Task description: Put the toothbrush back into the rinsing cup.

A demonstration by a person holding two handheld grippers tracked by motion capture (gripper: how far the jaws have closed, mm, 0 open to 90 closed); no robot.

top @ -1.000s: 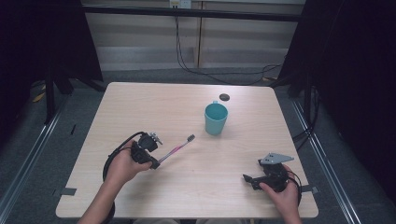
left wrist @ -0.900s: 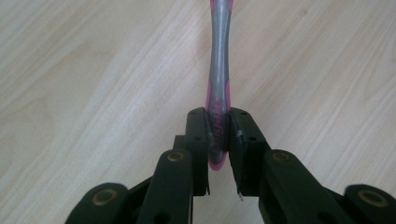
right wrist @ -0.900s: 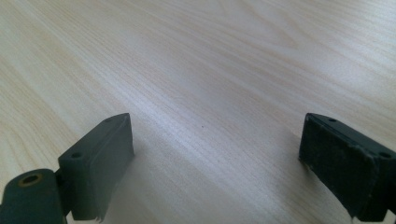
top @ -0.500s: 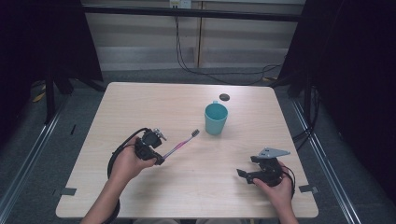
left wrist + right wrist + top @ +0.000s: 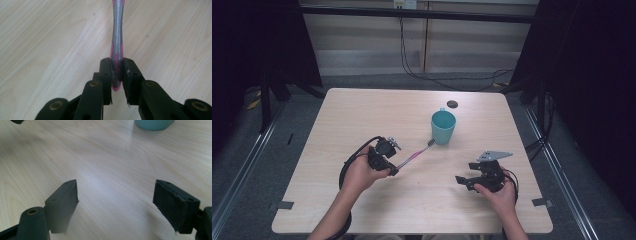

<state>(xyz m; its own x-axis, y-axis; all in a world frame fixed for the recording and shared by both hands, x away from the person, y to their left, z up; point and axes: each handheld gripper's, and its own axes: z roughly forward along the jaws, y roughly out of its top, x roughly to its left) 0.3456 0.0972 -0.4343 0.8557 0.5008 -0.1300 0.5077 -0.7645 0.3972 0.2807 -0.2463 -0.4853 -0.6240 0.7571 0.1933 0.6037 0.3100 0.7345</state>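
On the pale wooden tabletop point(image 5: 362, 115) stands a teal cup point(image 5: 443, 126). The right tongs point(image 5: 467, 181) rest with jaws wide apart. The left tongs point(image 5: 391, 169) clamp a pink-grey toothbrush point(image 5: 416, 153), its head just beside the cup.

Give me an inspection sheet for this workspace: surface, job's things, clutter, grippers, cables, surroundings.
Surface: light wooden table, bare apart from the items below.
Job's things: pink and grey toothbrush, bristle end toward the teal cup; cup upright.
Clutter: small dark round object beyond the cup.
Grippers: left gripper shut on the toothbrush handle; right gripper open, holding nothing, above the table.
Cables: black cable loops from the left gripper; more cables on the floor behind.
Surroundings: grey floor, dark curtains, pale back wall.
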